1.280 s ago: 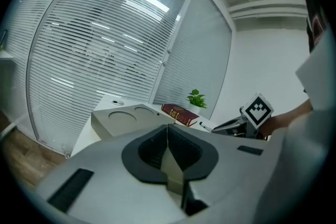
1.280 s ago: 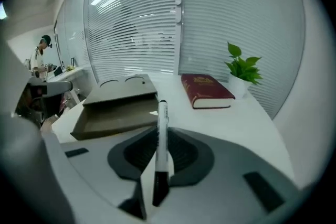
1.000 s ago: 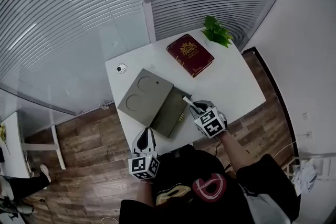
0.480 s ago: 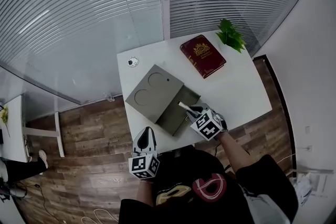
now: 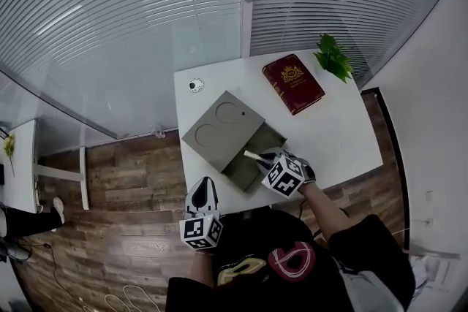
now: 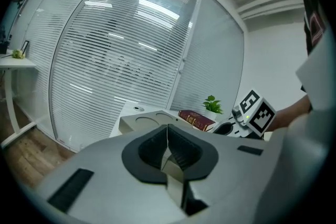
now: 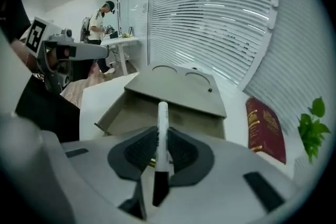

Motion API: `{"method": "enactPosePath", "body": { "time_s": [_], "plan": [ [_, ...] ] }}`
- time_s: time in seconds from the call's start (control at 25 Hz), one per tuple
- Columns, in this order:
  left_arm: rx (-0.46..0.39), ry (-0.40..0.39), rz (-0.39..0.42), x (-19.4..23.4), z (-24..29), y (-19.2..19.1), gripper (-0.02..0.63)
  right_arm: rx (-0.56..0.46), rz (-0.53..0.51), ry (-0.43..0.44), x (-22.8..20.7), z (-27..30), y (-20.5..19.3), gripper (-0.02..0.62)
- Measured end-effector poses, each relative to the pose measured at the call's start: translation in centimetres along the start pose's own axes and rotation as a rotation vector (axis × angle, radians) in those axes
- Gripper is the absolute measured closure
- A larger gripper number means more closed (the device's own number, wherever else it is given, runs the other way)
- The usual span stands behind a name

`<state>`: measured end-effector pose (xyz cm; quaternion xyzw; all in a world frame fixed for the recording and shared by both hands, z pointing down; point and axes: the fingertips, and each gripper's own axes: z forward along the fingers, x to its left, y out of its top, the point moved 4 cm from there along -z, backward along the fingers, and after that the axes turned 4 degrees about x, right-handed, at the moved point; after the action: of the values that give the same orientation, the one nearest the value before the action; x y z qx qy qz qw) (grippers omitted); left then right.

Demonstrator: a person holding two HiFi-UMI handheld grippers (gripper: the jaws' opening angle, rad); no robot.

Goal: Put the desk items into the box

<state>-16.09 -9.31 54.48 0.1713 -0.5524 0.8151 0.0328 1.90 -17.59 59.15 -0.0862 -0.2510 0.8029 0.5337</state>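
Note:
A grey box (image 5: pixel 252 157) lies on the white desk (image 5: pixel 336 135), its lid (image 5: pixel 223 126) slid off toward the back left, so the tray is open. My right gripper (image 5: pixel 265 160) hovers at the tray's near edge, shut on a white marker with a black cap (image 7: pixel 161 144); the marker (image 5: pixel 254 156) points out over the open tray (image 7: pixel 157 113). The left gripper (image 5: pixel 205 193) hangs below the desk's front edge with its jaws shut and nothing between them (image 6: pixel 167 157).
A dark red book (image 5: pixel 293 83) lies at the back right of the desk, beside a small green plant (image 5: pixel 335 57). A small round object (image 5: pixel 194 85) sits at the back left corner. Glass walls with blinds rise behind the desk. Wood floor surrounds it.
My right gripper has carried the marker to the left, from the box's right edge to over the open tray. The head view has shifted; the left gripper has kept its place.

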Motion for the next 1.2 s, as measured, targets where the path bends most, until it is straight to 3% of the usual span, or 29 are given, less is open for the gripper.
{"method": "enactPosePath", "body": {
  "time_s": [0.72,1.2],
  "plan": [
    [0.004,0.055,-0.024,1.0,1.3,0.5,0.588,0.066,-0.3,0.141,1.4,2.8,2.1,0.523],
    [0.023,0.058,-0.016,1.3,2.5,0.8,0.588,0.039,-0.366,0.18,0.9,4.4,2.9,0.523]
  ]
}}
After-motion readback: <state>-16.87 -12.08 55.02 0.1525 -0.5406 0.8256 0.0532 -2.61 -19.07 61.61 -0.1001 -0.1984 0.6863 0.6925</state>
